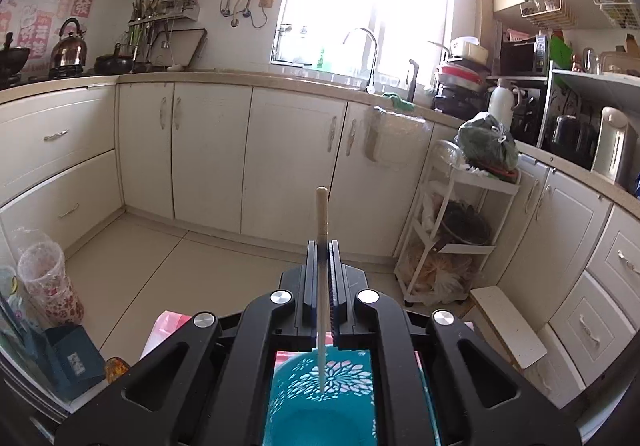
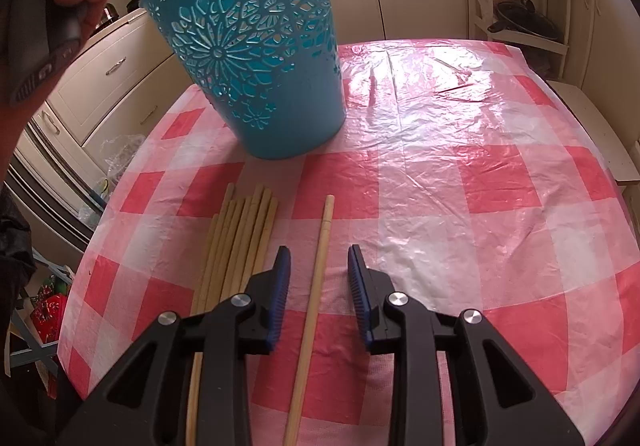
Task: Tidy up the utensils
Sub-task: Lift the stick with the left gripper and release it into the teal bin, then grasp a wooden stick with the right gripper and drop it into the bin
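Left gripper clamps slim wooden chopstick above teal cut-out plastic bucket. Right gripper wide open astride single chopstick; chopstick bundle beside, glossy checked desk.

The right gripper hangs with jaws apart over a single chopstick, beside a chopstick bundle and a blue basket
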Available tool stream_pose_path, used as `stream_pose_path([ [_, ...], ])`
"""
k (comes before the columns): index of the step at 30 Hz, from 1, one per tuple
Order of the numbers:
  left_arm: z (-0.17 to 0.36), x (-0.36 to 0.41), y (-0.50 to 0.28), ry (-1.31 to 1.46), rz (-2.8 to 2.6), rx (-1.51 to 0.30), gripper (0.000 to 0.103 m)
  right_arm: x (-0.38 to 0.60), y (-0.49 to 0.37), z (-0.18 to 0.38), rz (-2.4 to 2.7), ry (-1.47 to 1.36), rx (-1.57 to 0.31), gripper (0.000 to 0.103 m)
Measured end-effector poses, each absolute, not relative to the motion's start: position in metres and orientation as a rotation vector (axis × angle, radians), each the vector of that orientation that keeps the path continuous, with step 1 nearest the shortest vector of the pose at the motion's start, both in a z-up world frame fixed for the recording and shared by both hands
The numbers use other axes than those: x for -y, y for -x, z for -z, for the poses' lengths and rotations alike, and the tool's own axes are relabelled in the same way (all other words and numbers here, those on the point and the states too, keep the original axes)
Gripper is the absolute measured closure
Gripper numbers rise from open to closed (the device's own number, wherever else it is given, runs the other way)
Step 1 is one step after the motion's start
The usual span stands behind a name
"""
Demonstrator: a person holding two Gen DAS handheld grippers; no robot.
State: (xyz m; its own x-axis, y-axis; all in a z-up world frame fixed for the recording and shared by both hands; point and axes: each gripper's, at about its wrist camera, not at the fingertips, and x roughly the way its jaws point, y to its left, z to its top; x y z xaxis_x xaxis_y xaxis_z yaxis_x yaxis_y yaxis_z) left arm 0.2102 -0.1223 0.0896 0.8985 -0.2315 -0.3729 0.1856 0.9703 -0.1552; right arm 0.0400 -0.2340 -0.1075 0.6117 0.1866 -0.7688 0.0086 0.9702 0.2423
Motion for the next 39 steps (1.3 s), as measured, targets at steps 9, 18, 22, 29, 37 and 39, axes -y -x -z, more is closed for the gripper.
stream_pose_path([
  [9,-0.045,0.116,-0.214,0.035,0.227,-0.564,0.095,0.234,-0.042,0.108,-0.112,-0.216,-0.916,0.073],
  [18,-0.053,0.056,-0.153,0.053,0.149,-0.528,0.034,0.233,-0.042,0.108,-0.123,-0.184,-0.922,0.078],
  [22,-0.034,0.021,-0.126,0.080,0.119,-0.589,0.028,0.227,-0.041,0.108,-0.089,-0.096,-0.919,0.091],
  [29,0.009,-0.028,-0.093,0.157,0.108,-0.728,0.028,0.240,-0.026,0.087,-0.132,-0.208,-0.877,0.097],
  [37,0.029,-0.059,-0.074,0.215,0.109,-0.796,0.028,0.255,-0.019,-0.016,-0.283,-0.470,-0.595,0.098],
  [39,0.034,-0.064,-0.071,0.235,0.112,-0.810,0.028,0.248,-0.030,-0.048,-0.306,-0.458,-0.509,0.098],
])
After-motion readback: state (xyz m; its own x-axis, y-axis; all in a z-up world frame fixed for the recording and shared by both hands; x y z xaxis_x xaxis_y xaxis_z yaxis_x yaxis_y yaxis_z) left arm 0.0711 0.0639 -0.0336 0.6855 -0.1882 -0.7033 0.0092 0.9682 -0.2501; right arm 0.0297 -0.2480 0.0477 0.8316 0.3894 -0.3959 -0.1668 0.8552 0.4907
